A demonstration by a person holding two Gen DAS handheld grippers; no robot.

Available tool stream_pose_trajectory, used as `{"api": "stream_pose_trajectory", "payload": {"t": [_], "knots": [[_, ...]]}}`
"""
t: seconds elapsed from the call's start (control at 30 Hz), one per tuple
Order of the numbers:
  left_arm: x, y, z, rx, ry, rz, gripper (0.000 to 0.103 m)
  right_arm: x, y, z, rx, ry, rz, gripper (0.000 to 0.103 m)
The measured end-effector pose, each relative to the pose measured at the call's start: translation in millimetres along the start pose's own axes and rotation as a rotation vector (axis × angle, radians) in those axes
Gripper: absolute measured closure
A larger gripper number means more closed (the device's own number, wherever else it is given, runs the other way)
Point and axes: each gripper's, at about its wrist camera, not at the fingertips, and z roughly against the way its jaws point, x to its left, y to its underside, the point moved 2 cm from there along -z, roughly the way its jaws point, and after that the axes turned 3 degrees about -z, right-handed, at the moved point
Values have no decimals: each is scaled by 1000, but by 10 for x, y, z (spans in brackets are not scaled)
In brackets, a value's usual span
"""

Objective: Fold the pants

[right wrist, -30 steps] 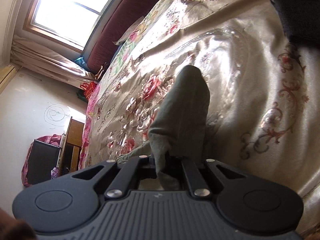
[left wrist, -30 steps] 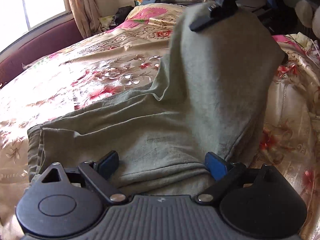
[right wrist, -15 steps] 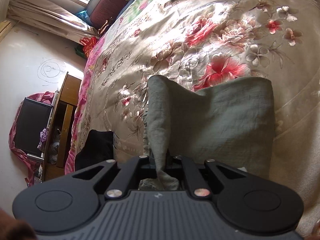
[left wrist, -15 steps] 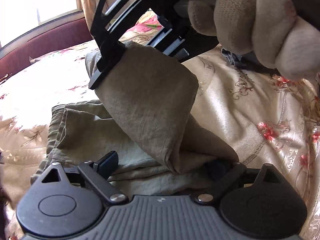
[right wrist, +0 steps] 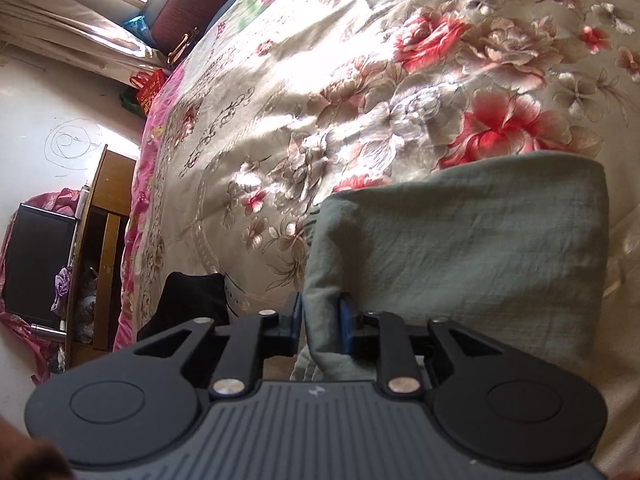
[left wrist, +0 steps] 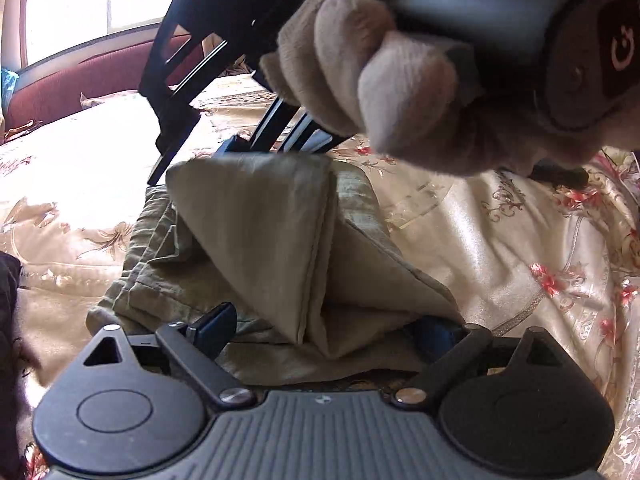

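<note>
The olive-green pants (left wrist: 256, 240) lie folded on the floral bedspread (left wrist: 520, 240). In the left wrist view my left gripper (left wrist: 324, 328) is open, its blue pads spread wide at the near edge of the fabric. My right gripper, held by a gloved hand (left wrist: 380, 80), comes down from above and holds the folded-over end of the pants at its top edge. In the right wrist view my right gripper (right wrist: 320, 320) has its blue pads close on a fold of the pants (right wrist: 460, 248), with the cloth between them.
A dark garment (right wrist: 188, 300) lies at the bed's edge. A wooden cabinet (right wrist: 104, 240) and a black screen (right wrist: 36, 260) stand by the wall. A window and a maroon headboard (left wrist: 72, 88) are behind the bed.
My right gripper has carried the pants end over and down onto the lower layer. Its pads have parted slightly. The left gripper stays open in place.
</note>
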Motion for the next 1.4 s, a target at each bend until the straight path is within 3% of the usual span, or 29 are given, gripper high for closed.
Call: {"api": "stream_pose_trajectory", "payload": {"t": [0.1, 0.27, 0.37, 0.47, 0.7, 0.9, 1.0, 1.1, 1.2, 1.27, 1.33, 1.4], "knots": [[53, 38, 24, -11, -24, 37, 0, 148, 70, -59, 13, 4, 62, 76], [258, 47, 104, -37, -67, 137, 0, 176, 22, 164, -58, 45, 175, 69], [412, 74, 181, -46, -91, 223, 0, 43, -13, 349, -115, 102, 240, 65], [544, 181, 257, -31, -85, 309, 0, -196, -14, 468, -118, 139, 268, 59], [760, 289, 587, -22, -140, 400, 0, -585, 23, 623, -129, 136, 246, 58], [934, -11, 764, -41, -164, 325, 0, -1032, 166, 868, -135, 106, 165, 56], [953, -234, 482, 0, -127, 224, 0, -1228, 248, 868, -98, 73, 116, 53], [909, -355, 20, 110, -80, 147, 0, -1362, 285, 816, -61, 0, 50, 53], [812, -435, -200, 155, -86, 47, 4, -1388, 264, 744, -74, -72, 34, 50], [767, -493, -235, 164, -83, 9, 21, -1417, 211, 667, -78, -114, 11, 43], [741, -556, -225, 179, -97, -21, 40, -1448, 178, 642, -62, -160, -18, 43], [707, -594, -178, 179, -105, -49, 43, -1461, 181, 684, -68, -189, -5, 43]]}}
